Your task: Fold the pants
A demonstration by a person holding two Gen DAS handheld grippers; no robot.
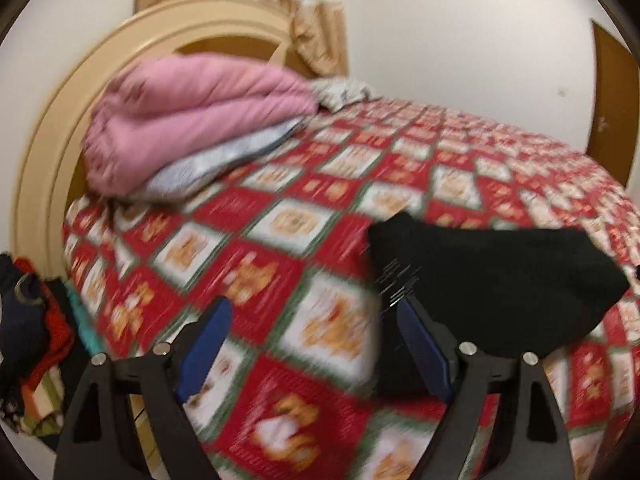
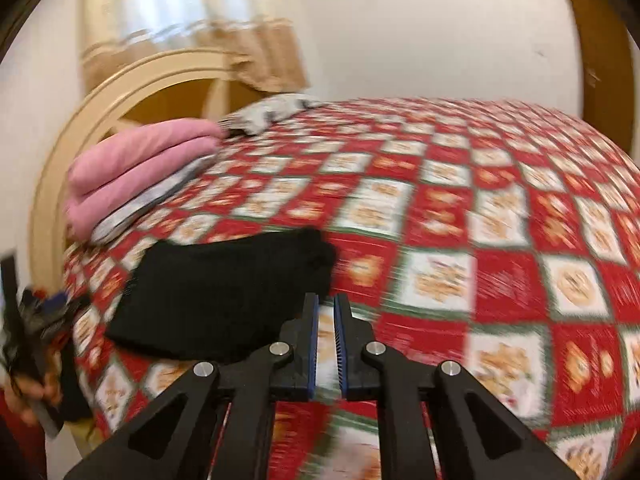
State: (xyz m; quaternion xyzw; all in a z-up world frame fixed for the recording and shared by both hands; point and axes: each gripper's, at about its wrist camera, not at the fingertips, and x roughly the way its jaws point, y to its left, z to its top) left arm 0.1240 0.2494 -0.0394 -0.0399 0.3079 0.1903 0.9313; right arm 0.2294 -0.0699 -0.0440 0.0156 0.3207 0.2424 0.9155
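The black pants lie folded into a compact bundle on the red and white patterned bedspread, near the bed's front edge. My left gripper is open wide with only bedspread between its blue pads. Its right finger stands at the pants' left edge, and I cannot tell whether it touches them. In the right wrist view the pants lie just left of my right gripper, which is shut with a thin slit between its pads and nothing held. Both views are motion-blurred.
A folded pink blanket on a grey one sits by the cream headboard, with a grey cloth behind it. A clothes pile lies left of the bed. A person's hand shows at the left edge.
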